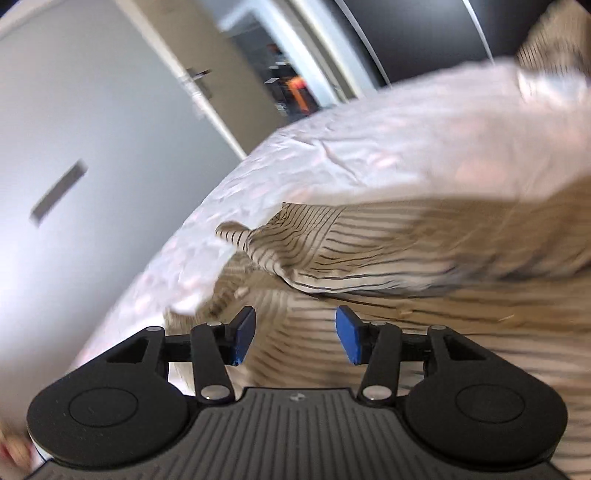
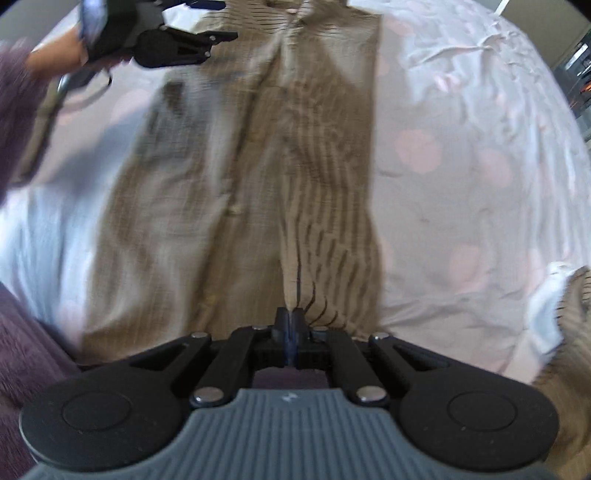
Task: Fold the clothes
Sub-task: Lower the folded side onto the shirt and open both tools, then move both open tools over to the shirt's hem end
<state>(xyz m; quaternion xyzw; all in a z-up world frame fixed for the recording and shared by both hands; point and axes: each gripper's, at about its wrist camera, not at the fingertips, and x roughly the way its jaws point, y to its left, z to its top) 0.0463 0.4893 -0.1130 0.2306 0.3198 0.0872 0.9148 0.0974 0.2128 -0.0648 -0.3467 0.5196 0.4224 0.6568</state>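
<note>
A tan striped button-up shirt [image 2: 258, 166] lies lengthwise on the bed, collar at the far end, its right side folded in along a straight edge. My right gripper [image 2: 291, 314] is shut on the shirt's near hem fold, and the striped fabric rises into the closed fingers. In the right wrist view the left gripper [image 2: 221, 20] hovers by the collar at the top left, held by a hand in a purple sleeve [image 2: 14, 92]. In the left wrist view my left gripper [image 1: 295, 332] stands open just above the striped shirt [image 1: 369, 251], nothing between its blue pads [image 1: 349, 336].
The bed sheet [image 2: 461, 147] is white with pale pink dots and wrinkled. A second striped piece and a white cloth [image 2: 546, 314] lie at the right edge. A grey door [image 1: 92, 129] and doorway [image 1: 284, 74] stand beyond the bed.
</note>
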